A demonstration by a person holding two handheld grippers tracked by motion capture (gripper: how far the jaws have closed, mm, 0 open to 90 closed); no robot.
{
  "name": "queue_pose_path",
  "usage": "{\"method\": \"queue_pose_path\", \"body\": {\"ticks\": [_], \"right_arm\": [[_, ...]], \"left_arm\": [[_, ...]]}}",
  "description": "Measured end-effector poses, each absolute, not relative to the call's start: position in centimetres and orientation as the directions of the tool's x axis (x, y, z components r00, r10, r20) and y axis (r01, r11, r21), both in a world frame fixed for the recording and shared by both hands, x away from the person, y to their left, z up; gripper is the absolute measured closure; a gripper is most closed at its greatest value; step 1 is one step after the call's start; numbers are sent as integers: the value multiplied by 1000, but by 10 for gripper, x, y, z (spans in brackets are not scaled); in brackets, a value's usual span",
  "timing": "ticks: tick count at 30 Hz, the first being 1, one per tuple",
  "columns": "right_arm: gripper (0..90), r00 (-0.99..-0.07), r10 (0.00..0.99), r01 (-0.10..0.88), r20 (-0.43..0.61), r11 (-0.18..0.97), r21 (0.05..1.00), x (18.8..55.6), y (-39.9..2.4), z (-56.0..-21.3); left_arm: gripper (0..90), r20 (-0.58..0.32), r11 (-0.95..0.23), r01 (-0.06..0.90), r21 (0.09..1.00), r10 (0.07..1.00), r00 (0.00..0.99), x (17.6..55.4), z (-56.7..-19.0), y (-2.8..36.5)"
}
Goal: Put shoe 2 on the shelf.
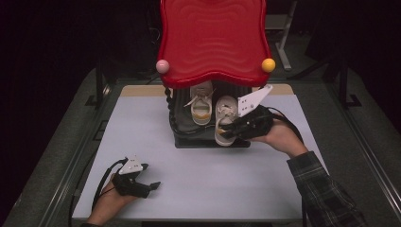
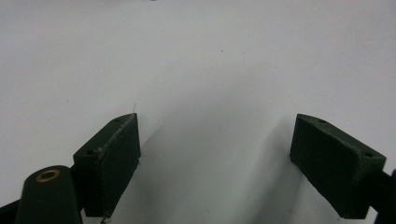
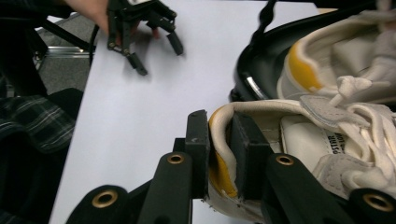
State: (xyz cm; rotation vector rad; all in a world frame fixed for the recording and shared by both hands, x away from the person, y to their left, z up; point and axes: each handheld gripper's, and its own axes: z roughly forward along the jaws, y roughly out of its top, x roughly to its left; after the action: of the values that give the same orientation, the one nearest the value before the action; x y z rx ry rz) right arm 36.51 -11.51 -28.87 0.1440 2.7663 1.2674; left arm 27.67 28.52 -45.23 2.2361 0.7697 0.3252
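Observation:
Two white sneakers with yellow heel linings sit in a black case under a raised red lid. My right gripper is shut on the heel collar of the right sneaker. In the right gripper view, one jaw of the right gripper is inside the right sneaker and the other outside, with the heel hanging past the case edge. The other sneaker lies beside it. My left gripper rests low over the table at the front left, open and with nothing in it.
The pale table top stretches between the case and the front edge. The red lid carries a pink ball and a yellow ball at its corners. A plaid sleeve comes in at the lower right. Dark floor surrounds the table.

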Motion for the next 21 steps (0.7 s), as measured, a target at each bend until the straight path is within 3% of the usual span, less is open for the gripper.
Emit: {"method": "queue_pose_path", "body": {"ticks": [21], "right_arm": [[777,-992,109,25,-69,687,726,399,-103,-297]], "left_arm": [[152,2,-548,427,719,617,787,276,-453,285]]}}
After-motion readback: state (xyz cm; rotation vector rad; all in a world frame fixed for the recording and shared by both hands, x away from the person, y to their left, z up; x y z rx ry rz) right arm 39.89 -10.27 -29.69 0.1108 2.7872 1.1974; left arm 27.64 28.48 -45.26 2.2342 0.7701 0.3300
